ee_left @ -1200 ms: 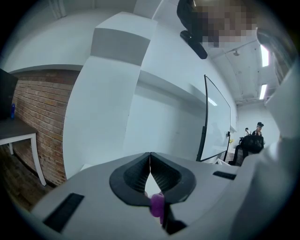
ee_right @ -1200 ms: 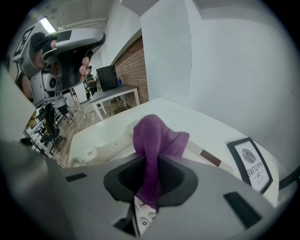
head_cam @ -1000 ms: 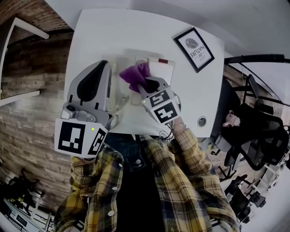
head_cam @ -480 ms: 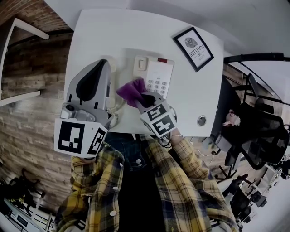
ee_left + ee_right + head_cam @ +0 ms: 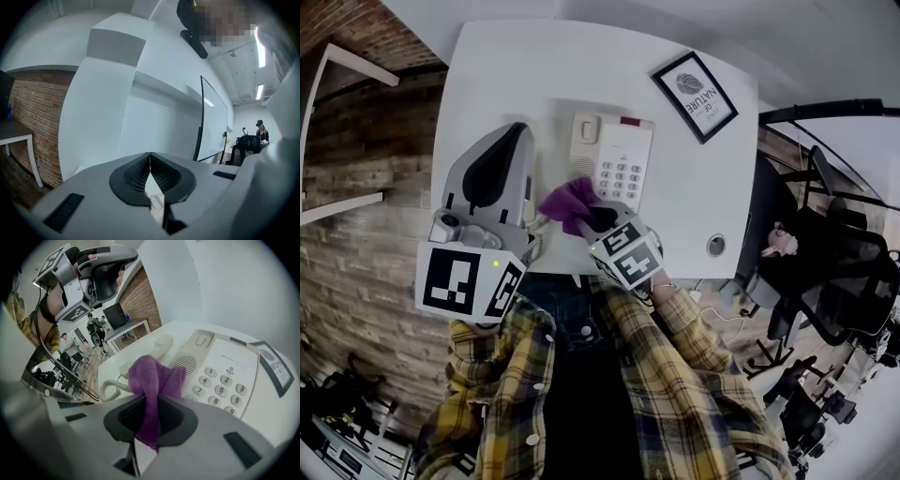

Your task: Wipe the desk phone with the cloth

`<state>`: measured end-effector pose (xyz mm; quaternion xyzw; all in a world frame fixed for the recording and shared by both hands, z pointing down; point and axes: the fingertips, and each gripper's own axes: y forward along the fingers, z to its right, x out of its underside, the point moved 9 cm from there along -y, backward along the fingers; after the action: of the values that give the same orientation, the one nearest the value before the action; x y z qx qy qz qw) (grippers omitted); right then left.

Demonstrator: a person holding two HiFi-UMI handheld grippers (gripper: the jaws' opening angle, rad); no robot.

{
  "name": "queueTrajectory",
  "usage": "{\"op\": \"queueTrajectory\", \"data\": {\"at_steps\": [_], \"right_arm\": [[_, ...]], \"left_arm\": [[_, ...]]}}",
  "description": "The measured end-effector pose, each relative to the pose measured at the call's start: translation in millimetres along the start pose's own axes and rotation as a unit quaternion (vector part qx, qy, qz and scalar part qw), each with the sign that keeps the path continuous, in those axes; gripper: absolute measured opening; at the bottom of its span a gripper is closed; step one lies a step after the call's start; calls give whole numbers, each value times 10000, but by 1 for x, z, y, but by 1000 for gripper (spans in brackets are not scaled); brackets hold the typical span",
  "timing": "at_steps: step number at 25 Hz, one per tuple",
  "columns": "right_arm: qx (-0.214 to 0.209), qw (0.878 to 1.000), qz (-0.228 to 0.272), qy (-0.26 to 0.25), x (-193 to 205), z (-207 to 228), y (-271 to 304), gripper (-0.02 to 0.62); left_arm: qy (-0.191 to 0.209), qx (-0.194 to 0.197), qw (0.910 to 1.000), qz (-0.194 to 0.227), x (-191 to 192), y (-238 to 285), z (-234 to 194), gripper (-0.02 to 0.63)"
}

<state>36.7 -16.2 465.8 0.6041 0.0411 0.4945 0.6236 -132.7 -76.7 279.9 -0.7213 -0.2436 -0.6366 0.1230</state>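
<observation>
The white desk phone (image 5: pixel 614 161) lies on the white desk (image 5: pixel 516 66), keypad facing up. Its handset (image 5: pixel 160 345) rests off the cradle, to the left of the base (image 5: pixel 225 373), with the coiled cord (image 5: pixel 108 389) near it. My right gripper (image 5: pixel 595 212) is shut on the purple cloth (image 5: pixel 569 201), which bunches out of the jaws (image 5: pixel 152 378) at the phone's near left corner. My left gripper (image 5: pixel 514 141) is held high over the desk's left side, shut and holding nothing (image 5: pixel 150 159); it hides most of the handset in the head view.
A black-framed picture (image 5: pixel 694 84) lies at the desk's far right. A round cable grommet (image 5: pixel 717 246) sits near the right front edge. Office chairs (image 5: pixel 825 281) stand to the right of the desk, and a brick wall (image 5: pixel 366 187) is on the left.
My right gripper has drawn the cloth off the phone's top toward the desk's near edge, uncovering the keypad. The left gripper has hardly moved.
</observation>
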Motion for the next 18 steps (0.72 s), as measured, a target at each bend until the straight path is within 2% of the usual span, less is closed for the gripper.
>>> {"op": "queueTrajectory", "data": {"at_steps": [9,18], "right_arm": [[439,9979,466,-77,-18,28,-41,64],[1263,9882,746,-449,-70,77,-65,64]], "left_arm": [[38,149,9999,10,-3,1,8,15],[74,261,9996,21,-5,3,17,15]]}}
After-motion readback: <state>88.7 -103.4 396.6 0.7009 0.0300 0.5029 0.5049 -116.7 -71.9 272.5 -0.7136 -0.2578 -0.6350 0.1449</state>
